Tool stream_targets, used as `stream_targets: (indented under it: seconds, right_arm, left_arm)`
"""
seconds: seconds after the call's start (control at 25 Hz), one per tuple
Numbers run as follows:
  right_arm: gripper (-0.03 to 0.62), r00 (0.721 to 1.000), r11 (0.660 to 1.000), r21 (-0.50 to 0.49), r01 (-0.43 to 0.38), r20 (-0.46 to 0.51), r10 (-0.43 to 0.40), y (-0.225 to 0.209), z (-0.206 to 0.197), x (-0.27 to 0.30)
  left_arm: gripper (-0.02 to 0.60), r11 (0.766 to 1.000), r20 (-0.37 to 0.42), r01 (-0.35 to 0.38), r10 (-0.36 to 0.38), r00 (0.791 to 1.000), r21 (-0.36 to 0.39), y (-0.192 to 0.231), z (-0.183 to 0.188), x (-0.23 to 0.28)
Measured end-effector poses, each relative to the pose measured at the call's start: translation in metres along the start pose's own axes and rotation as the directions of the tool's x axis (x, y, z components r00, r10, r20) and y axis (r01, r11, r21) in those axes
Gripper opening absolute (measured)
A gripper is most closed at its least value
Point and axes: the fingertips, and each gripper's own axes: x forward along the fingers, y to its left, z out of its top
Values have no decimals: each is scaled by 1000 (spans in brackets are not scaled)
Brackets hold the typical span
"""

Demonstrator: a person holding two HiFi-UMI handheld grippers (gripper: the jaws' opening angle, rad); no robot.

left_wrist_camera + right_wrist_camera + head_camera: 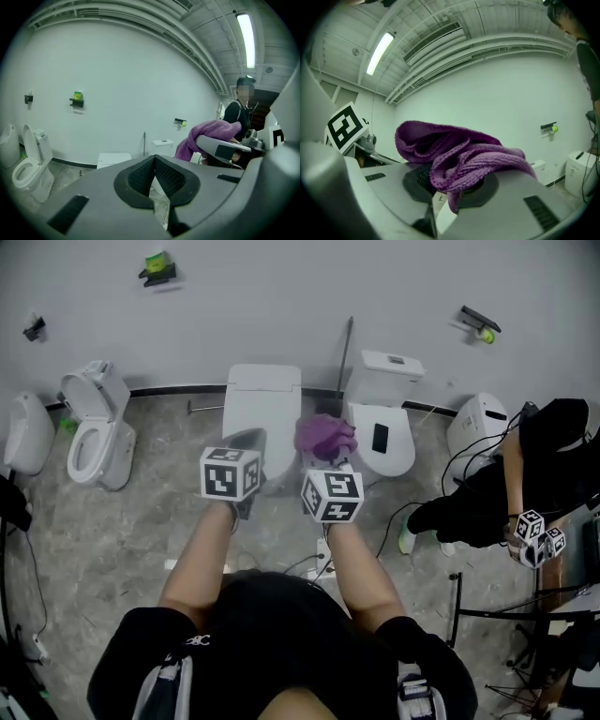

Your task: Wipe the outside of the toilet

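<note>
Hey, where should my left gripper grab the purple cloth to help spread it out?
Take the loose fold of the purple cloth hanging off the right gripper, coming from its left. That drape hangs free toward the left gripper, whose jaws must open first.

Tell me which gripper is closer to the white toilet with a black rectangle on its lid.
Right. The right gripper, clamping a purple fabric cloth, is just left of that white toilet; the left gripper is farther left.

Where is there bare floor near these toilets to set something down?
The grey floor between the open toilet and the closed toilet is bare. Right of the third toilet it is crowded with cables and a person.
</note>
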Motion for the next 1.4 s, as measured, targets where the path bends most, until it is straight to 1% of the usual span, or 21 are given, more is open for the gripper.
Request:
stream_targets:
  seconds: [0.28, 0.48, 0.64, 0.84, 1.08, 1.24, 1.4]
  right_arm:
    - [75, 1000, 999, 37, 16, -10, -16, 8, -13, 81]
    - [75, 999, 998, 54, 17, -29, -16, 21, -29, 130]
    - [75, 999, 997, 67, 24, -42, -21, 22, -37, 154]
    - [75, 998, 998, 66, 22, -64, -18, 10, -51, 180]
    - [75, 996, 997, 66, -26, -85, 31, -11, -68, 229]
    - [75, 988, 993, 61, -98, -110, 105, -25, -73, 279]
    - [75, 984, 991, 57, -119, -123, 125, -50, -71, 325]
  left_arm:
    - [11, 1000, -27, 6, -6, 1000, 6, 72, 21, 36]
    - [11, 1000, -49, 10, -10, 999, 12, 117, 26, 54]
    - [11, 1000, -70, 14, -15, 997, -4, 141, 23, 71]
    - [11, 1000, -73, 9, -10, 997, -15, 161, 27, 97]
    - [9, 999, -82, 3, -6, 997, -37, 187, 41, 143]
    - [11, 999, -100, -37, 33, 994, -38, 215, 60, 185]
    - [11, 996, -106, -79, 75, 992, -32, 236, 83, 223]
